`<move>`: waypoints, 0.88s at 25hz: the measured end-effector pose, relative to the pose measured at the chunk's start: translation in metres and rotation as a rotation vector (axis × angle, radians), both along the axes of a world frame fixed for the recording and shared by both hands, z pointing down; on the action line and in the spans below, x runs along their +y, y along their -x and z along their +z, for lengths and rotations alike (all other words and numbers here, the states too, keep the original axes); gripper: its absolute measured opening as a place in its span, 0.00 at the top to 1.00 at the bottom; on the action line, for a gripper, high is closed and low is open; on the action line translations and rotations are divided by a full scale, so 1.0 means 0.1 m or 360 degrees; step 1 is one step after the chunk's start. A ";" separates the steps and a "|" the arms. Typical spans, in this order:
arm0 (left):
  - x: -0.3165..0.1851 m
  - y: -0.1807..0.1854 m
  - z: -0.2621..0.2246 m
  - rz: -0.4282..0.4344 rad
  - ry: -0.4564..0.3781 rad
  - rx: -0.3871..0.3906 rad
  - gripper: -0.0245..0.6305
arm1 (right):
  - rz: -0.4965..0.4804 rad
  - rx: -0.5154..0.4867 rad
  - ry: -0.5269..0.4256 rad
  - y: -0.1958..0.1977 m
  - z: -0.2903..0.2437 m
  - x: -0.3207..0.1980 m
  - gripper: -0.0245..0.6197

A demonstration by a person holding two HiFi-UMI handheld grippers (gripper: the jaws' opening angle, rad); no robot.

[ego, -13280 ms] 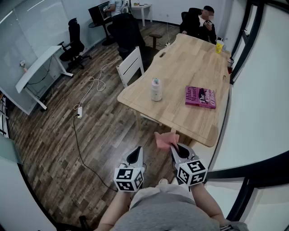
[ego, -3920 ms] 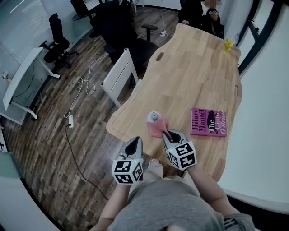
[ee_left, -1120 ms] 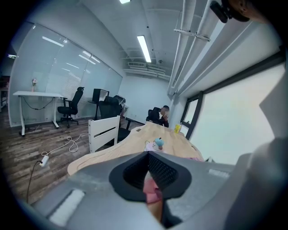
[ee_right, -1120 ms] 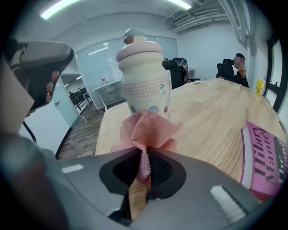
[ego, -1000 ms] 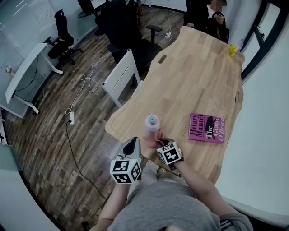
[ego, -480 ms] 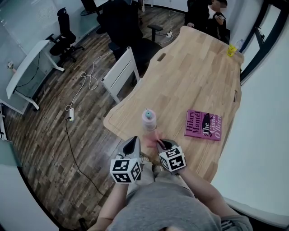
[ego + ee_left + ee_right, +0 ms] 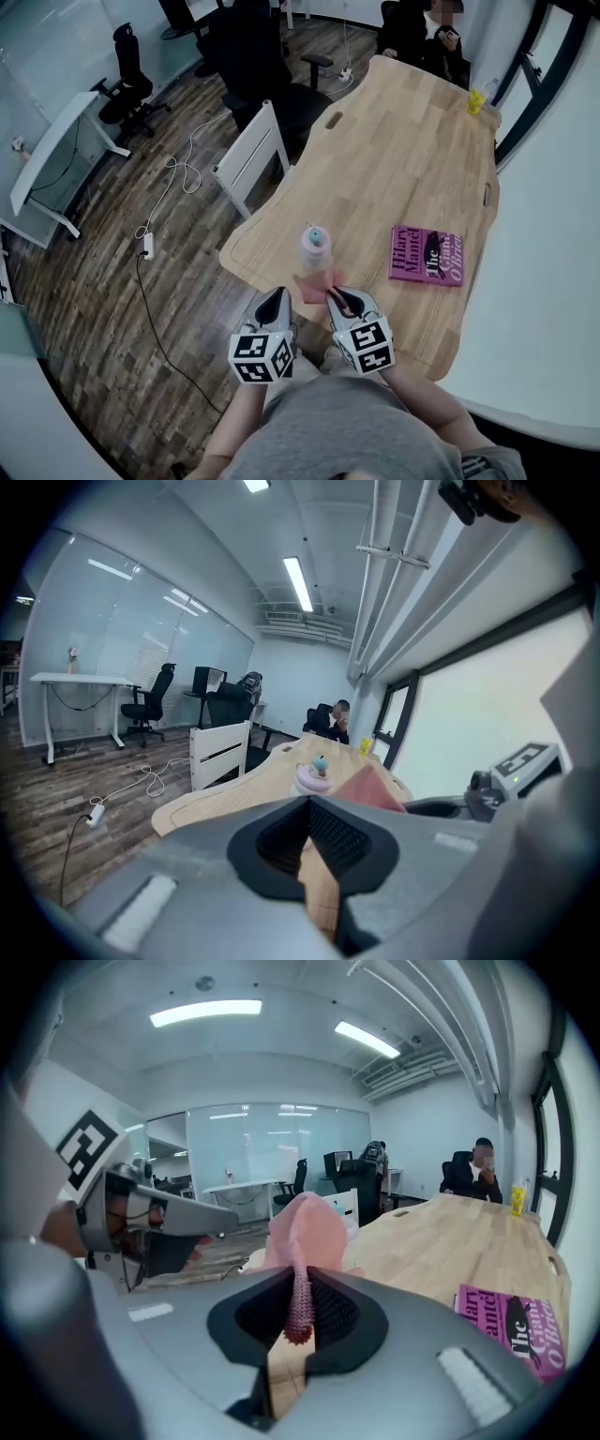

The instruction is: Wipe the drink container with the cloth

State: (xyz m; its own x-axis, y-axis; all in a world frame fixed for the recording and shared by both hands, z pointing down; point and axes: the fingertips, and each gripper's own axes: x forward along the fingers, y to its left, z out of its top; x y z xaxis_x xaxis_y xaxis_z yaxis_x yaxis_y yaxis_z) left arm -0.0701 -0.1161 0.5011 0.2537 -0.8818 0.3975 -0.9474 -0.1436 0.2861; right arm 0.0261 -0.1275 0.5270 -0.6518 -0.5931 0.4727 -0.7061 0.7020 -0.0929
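The drink container [image 7: 315, 248], a pale bottle with a pink lid and a teal cap, stands upright near the front edge of the wooden table [image 7: 403, 150]. My right gripper [image 7: 337, 298] is shut on a pink cloth [image 7: 312, 284], which hangs just in front of the bottle's base. In the right gripper view the cloth [image 7: 305, 1227] rises from between the jaws of the right gripper [image 7: 298, 1326] and hides the bottle. My left gripper [image 7: 276, 302] is shut and empty, left of the cloth. The left gripper view shows the bottle [image 7: 314, 772] ahead and the cloth [image 7: 371, 787] to its right.
A magenta book [image 7: 427, 254] lies flat to the right of the bottle. A white chair [image 7: 251, 155] stands at the table's left side. A seated person [image 7: 417, 33] is at the far end, near a yellow cup [image 7: 475, 100]. Cables [image 7: 173, 173] lie on the floor.
The right gripper has drawn the cloth off the bottle, back towards the table's front edge, and straightened. The left gripper has barely moved.
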 end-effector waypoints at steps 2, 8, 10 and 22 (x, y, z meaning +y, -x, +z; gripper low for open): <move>-0.01 0.06 -0.02 0.0034 -0.0003 -0.0006 0.96 | 0.0014 -0.0012 -0.0048 0.08 -0.12 -0.03 0.91; -0.13 0.35 -0.06 0.0082 -0.0019 -0.0001 0.96 | -0.0002 -0.0073 -0.0184 0.51 -0.51 -0.10 0.91; -0.17 0.43 -0.07 0.0107 -0.0021 0.0003 0.96 | -0.0008 -0.0076 -0.0230 0.66 -0.61 -0.15 0.91; -0.38 0.85 -0.02 0.0208 0.0001 0.0013 0.96 | 0.0150 0.0086 -0.0243 0.96 -0.41 -0.52 0.91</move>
State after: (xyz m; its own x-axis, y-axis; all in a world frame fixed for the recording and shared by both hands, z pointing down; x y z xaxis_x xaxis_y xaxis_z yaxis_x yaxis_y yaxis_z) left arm -0.1551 -0.1539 0.4991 0.3695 -0.8409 0.3954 -0.9182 -0.2652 0.2941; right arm -0.0699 -0.1799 0.4859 -0.5658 -0.7181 0.4053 -0.7706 0.6353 0.0499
